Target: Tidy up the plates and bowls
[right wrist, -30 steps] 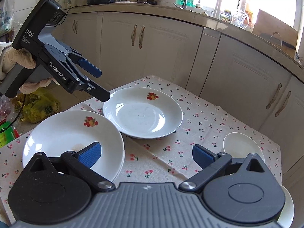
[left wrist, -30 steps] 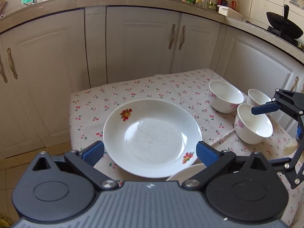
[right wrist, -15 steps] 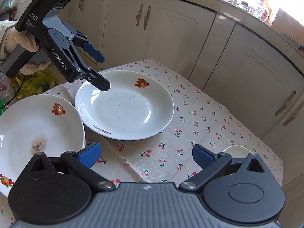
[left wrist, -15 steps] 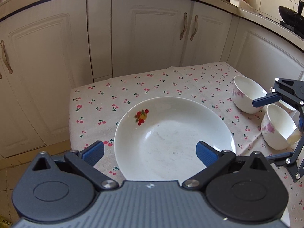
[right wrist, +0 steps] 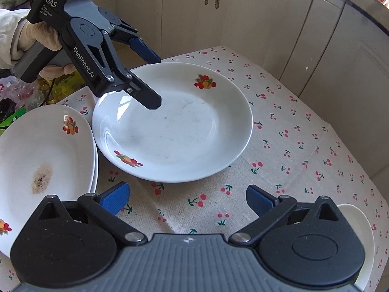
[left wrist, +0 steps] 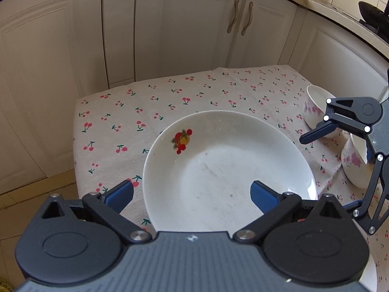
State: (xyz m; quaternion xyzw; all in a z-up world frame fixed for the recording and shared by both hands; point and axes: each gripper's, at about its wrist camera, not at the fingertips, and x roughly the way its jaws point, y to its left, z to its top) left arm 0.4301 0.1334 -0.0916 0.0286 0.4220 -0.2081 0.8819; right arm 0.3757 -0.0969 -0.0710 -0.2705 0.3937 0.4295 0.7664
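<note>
A white plate with fruit prints (left wrist: 226,168) (right wrist: 175,124) lies on the cherry-print tablecloth. My left gripper (left wrist: 192,192) is open, its jaws spread over the plate's near-left edge; in the right wrist view it (right wrist: 155,80) hovers just above that plate's rim. A stained white plate (right wrist: 41,163) sits on another plate at the left. My right gripper (right wrist: 187,199) is open and empty above the cloth. Two white bowls with pink flowers (left wrist: 316,112) (left wrist: 356,168) stand at the right, partly hidden behind the right gripper.
The table (left wrist: 145,112) stands close to cream kitchen cabinets (left wrist: 189,29). A white bowl rim (right wrist: 357,221) shows low right in the right wrist view. Bags and clutter (right wrist: 14,95) lie on the floor beyond the table's left edge.
Both grippers have moved down and closer to the table. The left gripper has come in over the fruit plate's edge. The plates and bowls have not moved.
</note>
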